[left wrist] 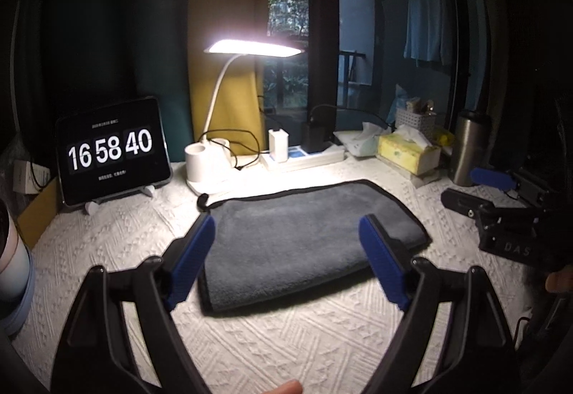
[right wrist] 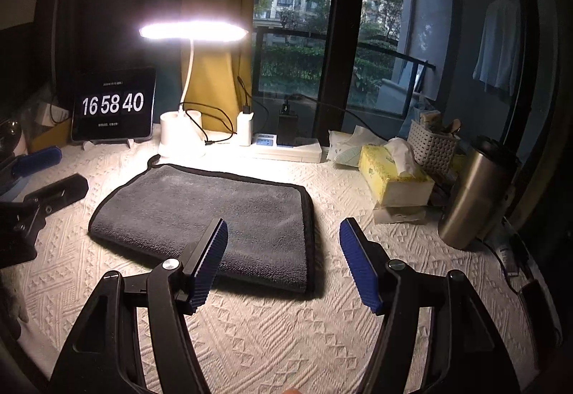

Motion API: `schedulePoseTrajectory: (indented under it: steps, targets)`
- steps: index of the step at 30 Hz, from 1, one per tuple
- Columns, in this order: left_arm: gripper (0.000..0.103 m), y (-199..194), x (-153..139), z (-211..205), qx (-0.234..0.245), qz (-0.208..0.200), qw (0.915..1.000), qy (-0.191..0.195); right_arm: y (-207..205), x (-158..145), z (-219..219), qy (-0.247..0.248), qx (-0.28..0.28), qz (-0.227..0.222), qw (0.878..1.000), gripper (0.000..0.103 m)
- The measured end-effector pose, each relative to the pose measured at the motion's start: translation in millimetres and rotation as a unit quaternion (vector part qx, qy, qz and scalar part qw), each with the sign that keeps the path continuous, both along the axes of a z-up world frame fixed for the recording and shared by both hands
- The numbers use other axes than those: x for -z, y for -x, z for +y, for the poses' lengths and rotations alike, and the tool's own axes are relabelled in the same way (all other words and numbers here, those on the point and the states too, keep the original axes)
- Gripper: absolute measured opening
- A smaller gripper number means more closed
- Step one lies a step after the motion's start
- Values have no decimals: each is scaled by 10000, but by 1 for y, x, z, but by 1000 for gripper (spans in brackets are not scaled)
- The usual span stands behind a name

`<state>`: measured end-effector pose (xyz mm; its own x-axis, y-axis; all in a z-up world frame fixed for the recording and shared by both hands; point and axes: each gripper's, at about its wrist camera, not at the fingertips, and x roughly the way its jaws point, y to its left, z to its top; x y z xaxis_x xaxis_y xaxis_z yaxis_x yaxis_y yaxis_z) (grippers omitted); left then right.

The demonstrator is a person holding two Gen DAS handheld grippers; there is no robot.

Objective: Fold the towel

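A dark grey towel (left wrist: 304, 236) with black edging lies folded flat on the white textured tablecloth (left wrist: 286, 340). It also shows in the right wrist view (right wrist: 215, 215). My left gripper (left wrist: 286, 251) is open and empty, held just above the towel's near edge. My right gripper (right wrist: 283, 251) is open and empty, held above the towel's near right corner. The right gripper also shows at the right edge of the left wrist view (left wrist: 480, 190), and the left gripper at the left edge of the right wrist view (right wrist: 46, 172).
Along the back stand a tablet clock (left wrist: 112, 152), a lit white desk lamp (left wrist: 215, 161), a power strip (left wrist: 304, 156), a yellow tissue box (left wrist: 408, 152), a white basket (right wrist: 431, 147) and a steel flask (right wrist: 472, 193). A cup (left wrist: 14, 272) stands at the left.
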<state>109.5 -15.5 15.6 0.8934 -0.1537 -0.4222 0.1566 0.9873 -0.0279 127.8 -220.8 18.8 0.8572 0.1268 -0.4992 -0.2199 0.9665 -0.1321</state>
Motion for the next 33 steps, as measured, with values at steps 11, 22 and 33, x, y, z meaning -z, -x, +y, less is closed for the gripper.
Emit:
schedulePoseTrajectory:
  steps: [11,22,33]
  targets:
    - [84,29,13,5,-69,-6,9997,233,27,4,0,56,-80,-177,9998,68]
    - [84,58,25,9,-55,21,9983,583,56,9,9,177,-316,-334,9988,68]
    - [84,103,25,25,-402,-696,9946,650,86,19,12,15,-312,-401,9987,69]
